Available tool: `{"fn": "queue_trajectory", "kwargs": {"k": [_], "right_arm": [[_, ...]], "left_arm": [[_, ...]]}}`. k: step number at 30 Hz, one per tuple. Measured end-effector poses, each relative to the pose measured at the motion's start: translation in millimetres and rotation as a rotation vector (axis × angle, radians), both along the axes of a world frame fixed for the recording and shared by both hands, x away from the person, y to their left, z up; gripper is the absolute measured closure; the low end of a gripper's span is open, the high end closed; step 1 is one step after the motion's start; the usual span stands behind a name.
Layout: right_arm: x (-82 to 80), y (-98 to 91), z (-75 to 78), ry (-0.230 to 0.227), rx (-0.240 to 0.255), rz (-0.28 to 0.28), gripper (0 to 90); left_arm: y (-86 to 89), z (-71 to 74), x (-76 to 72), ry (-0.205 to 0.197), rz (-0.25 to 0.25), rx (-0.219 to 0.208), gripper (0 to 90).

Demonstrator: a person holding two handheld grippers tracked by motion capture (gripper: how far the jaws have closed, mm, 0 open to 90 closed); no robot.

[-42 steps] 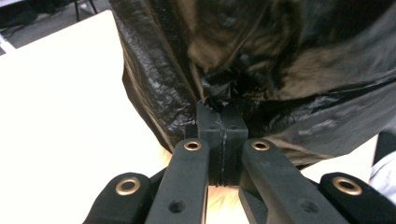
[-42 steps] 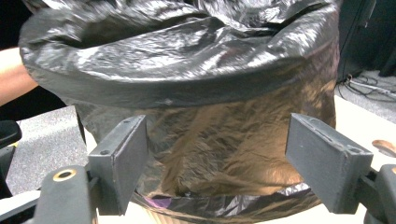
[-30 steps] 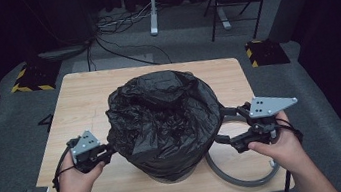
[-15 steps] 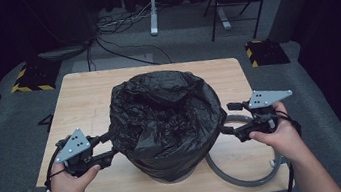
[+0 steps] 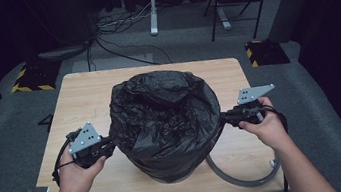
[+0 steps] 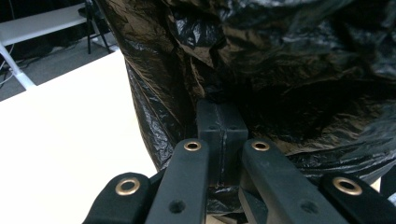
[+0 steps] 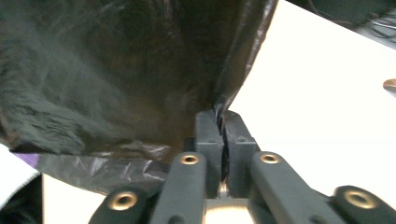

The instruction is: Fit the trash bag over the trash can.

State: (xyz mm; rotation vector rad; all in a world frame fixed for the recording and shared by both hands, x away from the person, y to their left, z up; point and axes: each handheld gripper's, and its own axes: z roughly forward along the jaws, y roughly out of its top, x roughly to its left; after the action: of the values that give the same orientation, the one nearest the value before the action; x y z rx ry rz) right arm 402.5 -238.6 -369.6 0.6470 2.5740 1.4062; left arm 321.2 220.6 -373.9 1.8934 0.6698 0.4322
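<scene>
- Black bin bag (image 5: pixel 164 119) stands over a round container at the middle of the desk (image 5: pixel 82 95); film crumpled, top puckered inward.
- Left gripper (image 5: pixel 110 146) touches the bag's left flank, low on the overhang. Jaws have just been closing; in the left gripper view the pads meet with a pinch of bag film (image 6: pixel 205 91) at their tips.
- Right gripper (image 5: pixel 223 118) is at the bag's right flank. Jaws have just been closing; in the right gripper view they are clamped on a fold of the bag's edge (image 7: pixel 222 105).
- Grey hose (image 5: pixel 243 179) curves on the desk, right of the bag's base and below the right hand (image 5: pixel 269 127).
- Left hand (image 5: pixel 76 175) sits left of the bag, near the desk's front edge.
</scene>
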Motion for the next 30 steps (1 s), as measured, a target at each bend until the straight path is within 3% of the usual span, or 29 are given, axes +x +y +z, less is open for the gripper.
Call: {"fn": "queue_trajectory", "kwargs": {"k": [3,5,7,9,12,15,17,19,20,21,22,24,25,27,30], "right_arm": [[-6.4,0.2,-6.3,-0.041,-0.065,-0.028,89.9],[-9.9,0.3,-15.8,-0.034,-0.117,-0.046,89.9],[-12.4,1.9,-29.6,-0.005,-0.172,-0.046,89.9],[-15.6,4.1,-43.5,0.023,-0.224,-0.036,89.9],[-21.4,7.1,-63.7,0.086,-0.303,-0.018,89.9],[-29.3,5.7,-78.9,0.150,-0.336,-0.007,88.7],[-33.4,1.8,-83.5,0.164,-0.335,-0.017,79.6],[-36.2,-3.3,-84.8,0.175,-0.322,-0.029,63.9],[-37.9,-6.0,-82.8,0.163,-0.302,-0.046,49.6],[-38.8,-9.0,-78.7,0.136,-0.264,-0.063,34.4],[-39.4,-11.8,-72.2,0.104,-0.215,-0.075,25.0],[-40.8,-16.4,-52.9,0.031,-0.114,-0.078,16.6],[-41.6,-17.1,-42.3,-0.002,-0.073,-0.077,14.8],[-43.8,-14.3,-22.4,-0.042,0.009,-0.067,15.1],[-49.8,-2.4,1.0,-0.070,0.068,0.012,15.5]], "left_arm": [[-0.3,-4.8,0.9,0.014,-0.006,0.006,90.0],[-0.5,-10.5,2.8,0.037,-0.007,0.007,90.0],[-1.0,-13.9,5.3,0.048,0.000,0.031,90.0],[-2.5,-16.3,6.9,0.056,-0.001,0.017,90.0],[-3.6,-24.2,10.4,0.090,-0.003,0.033,90.0],[-4.1,-34.3,11.7,0.126,0.007,0.088,90.0],[-2.4,-40.2,11.8,0.157,0.014,0.093,90.0],[1.8,-44.2,11.2,0.168,0.028,0.106,90.0],[4.7,-43.4,10.0,0.155,0.033,0.110,90.0],[7.8,-41.4,8.3,0.142,0.039,0.092,90.0],[10.8,-38.9,6.8,0.126,0.044,0.062,85.9],[15.4,-33.9,3.4,0.056,0.033,0.004,64.4],[16.5,-30.6,1.2,0.042,0.029,-0.012,54.5],[16.5,-22.6,-3.9,0.017,0.003,-0.026,45.8],[11.6,-11.7,-10.7,-0.002,-0.032,-0.042,37.8]]}}
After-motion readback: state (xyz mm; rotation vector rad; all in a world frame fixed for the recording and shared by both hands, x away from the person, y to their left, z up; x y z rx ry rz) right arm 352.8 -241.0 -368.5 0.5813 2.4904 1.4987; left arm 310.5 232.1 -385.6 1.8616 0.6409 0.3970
